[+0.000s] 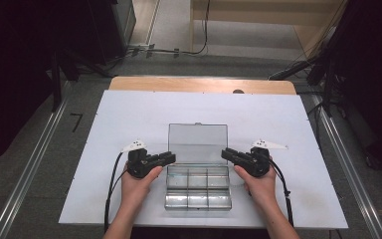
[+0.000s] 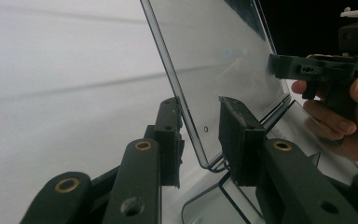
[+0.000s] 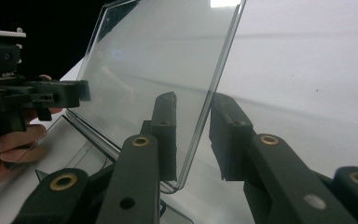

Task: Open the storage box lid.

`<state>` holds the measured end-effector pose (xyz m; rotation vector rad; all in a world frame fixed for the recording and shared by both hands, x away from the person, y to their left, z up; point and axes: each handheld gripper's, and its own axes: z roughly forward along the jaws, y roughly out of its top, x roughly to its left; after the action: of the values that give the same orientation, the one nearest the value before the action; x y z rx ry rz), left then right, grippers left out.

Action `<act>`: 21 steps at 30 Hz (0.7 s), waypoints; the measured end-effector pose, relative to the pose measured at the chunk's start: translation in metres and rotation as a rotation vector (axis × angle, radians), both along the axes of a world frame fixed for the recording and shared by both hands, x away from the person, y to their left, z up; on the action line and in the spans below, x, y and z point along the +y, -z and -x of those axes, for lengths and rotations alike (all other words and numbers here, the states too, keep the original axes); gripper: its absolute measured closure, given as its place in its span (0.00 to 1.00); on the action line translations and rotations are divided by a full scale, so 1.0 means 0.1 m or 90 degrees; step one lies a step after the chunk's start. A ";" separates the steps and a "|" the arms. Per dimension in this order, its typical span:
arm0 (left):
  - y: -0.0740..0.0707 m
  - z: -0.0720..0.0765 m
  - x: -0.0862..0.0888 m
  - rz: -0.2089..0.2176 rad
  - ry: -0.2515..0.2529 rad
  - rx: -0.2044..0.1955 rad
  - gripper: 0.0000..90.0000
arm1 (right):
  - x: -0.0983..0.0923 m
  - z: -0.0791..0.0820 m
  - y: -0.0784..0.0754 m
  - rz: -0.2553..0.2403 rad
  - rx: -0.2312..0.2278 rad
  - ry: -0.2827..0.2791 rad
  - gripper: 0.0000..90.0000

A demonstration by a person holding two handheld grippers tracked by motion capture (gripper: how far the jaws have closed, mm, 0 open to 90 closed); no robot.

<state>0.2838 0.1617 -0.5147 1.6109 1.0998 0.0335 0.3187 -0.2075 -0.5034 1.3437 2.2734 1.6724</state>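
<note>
A clear plastic compartment box (image 1: 197, 205) sits near the table's front edge, its several cells bare. Its transparent lid (image 1: 197, 142) stands upright at the back. My left gripper (image 1: 171, 157) straddles the lid's left edge and my right gripper (image 1: 225, 153) straddles its right edge. In the left gripper view the lid (image 2: 214, 56) passes between the jaws of the left gripper (image 2: 199, 102), close to one pad with a gap to the other. In the right gripper view the lid (image 3: 158, 56) stands between the spread jaws of the right gripper (image 3: 193, 98), with a gap on one side.
The box rests on a white board (image 1: 129, 119) laid over a wooden table (image 1: 199, 83). Black cables (image 1: 113, 174) trail from both grippers toward the front edge. Dark equipment and metal floor rails (image 1: 35, 164) flank the table.
</note>
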 end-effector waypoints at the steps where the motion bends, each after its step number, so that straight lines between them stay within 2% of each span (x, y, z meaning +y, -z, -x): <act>1: 0.01 0.00 0.00 -0.001 0.001 0.004 0.75 | 0.00 0.00 0.00 0.001 0.002 -0.001 0.76; 5: 0.01 -0.01 0.00 -0.003 0.001 0.012 0.72 | 0.00 -0.02 0.03 -0.002 0.026 -0.003 0.73; 15: 0.03 -0.02 0.01 0.008 0.004 0.032 0.69 | 0.01 -0.03 0.04 0.004 0.048 -0.007 0.68; 18: 0.03 -0.02 0.00 0.003 -0.004 0.038 0.64 | 0.00 -0.03 0.05 0.018 0.051 -0.001 0.67; 19: 0.03 -0.01 0.01 -0.011 -0.018 0.040 0.61 | 0.00 -0.04 0.05 0.023 0.047 0.000 0.68; 21: 0.03 -0.01 0.01 -0.013 -0.019 0.037 0.60 | -0.01 -0.04 0.04 0.023 0.048 -0.001 0.67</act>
<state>0.2848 0.1627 -0.5174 1.6229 1.1716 0.0183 0.3224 -0.2082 -0.5075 1.4221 2.3324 1.5997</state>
